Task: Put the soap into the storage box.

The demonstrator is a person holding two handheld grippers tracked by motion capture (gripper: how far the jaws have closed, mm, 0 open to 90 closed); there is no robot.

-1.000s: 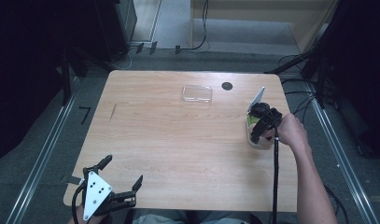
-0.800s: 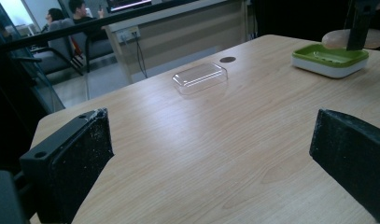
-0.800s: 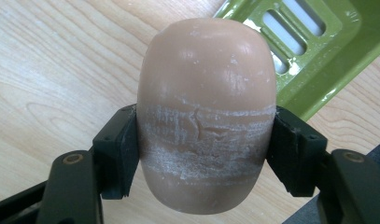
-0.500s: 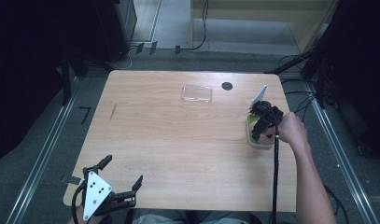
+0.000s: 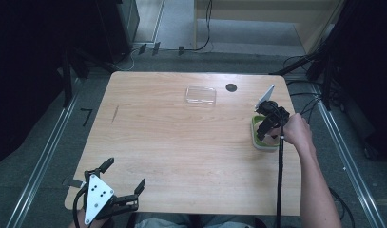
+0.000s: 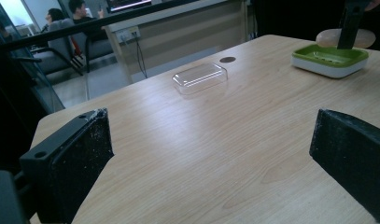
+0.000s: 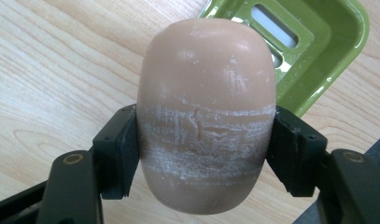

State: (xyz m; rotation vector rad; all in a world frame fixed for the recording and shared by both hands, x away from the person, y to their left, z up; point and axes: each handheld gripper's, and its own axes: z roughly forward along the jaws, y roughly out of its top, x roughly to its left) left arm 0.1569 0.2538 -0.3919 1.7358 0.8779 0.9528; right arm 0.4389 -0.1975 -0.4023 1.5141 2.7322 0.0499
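The soap bar (image 7: 206, 116) is clamped across its width between the two black jaws of the right gripper (image 7: 205, 154), and it is held just above the near edge of the green soap dish (image 7: 313, 51), partly over the dish's slotted well and partly over the bare wood of the table (image 5: 181, 142). In the left gripper view the bar (image 6: 346, 38) is seen hanging over the dish (image 6: 330, 59), apparently clear of the tray. Relative to the dish, the clear plastic lid (image 5: 201, 95) lies well apart toward the far middle of the table, and the left gripper (image 5: 127, 183) is parked farthest from the dish, at the near corner, with its jaws spread wide and nothing between them.

The bar is judged to be solid, fairly light and stiff, with a smooth rounded skin that is likely to be slippery. A whitish scuffed band is seen where the pads bear, so the surface is thought to mark easily under pressure. The best hold is judged to be the one now used: across the flat-sided middle, square to the long axis, with moderate force. A grip nearer the domed ends is likely to squeeze the bar out.
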